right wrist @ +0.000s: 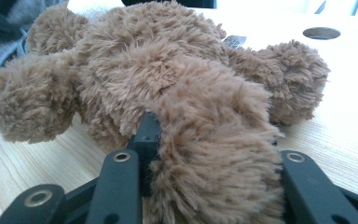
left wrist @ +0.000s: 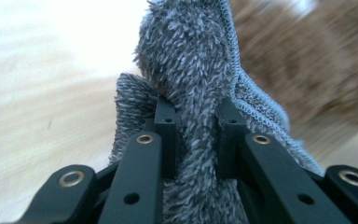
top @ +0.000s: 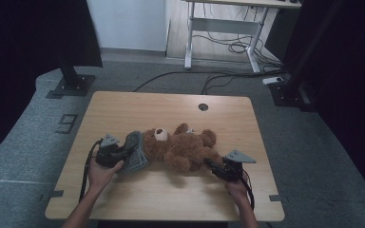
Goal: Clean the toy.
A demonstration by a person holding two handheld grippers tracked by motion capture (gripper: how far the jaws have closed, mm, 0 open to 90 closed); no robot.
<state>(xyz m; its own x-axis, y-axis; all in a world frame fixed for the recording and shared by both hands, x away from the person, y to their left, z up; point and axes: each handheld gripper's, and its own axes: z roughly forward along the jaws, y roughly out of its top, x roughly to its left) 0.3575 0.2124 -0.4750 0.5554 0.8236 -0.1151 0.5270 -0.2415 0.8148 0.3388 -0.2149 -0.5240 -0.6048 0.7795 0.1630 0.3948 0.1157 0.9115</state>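
Jaws pinch grey cloth (left wrist: pixel 191 74) left, teddy bear's leg (right wrist: pixel 219 154) right

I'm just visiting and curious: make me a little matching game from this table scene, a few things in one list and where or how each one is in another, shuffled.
Things:
1. teddy bear
2. grey cloth
3. left gripper
4. right gripper

States:
a. shut on one of the bear's limbs
b. lying in the middle of the table
c. pinched between two black jaws, beside the bear's head
d. shut on the fluffy towel fabric

Pairs: 1-b, 2-c, 3-d, 4-a
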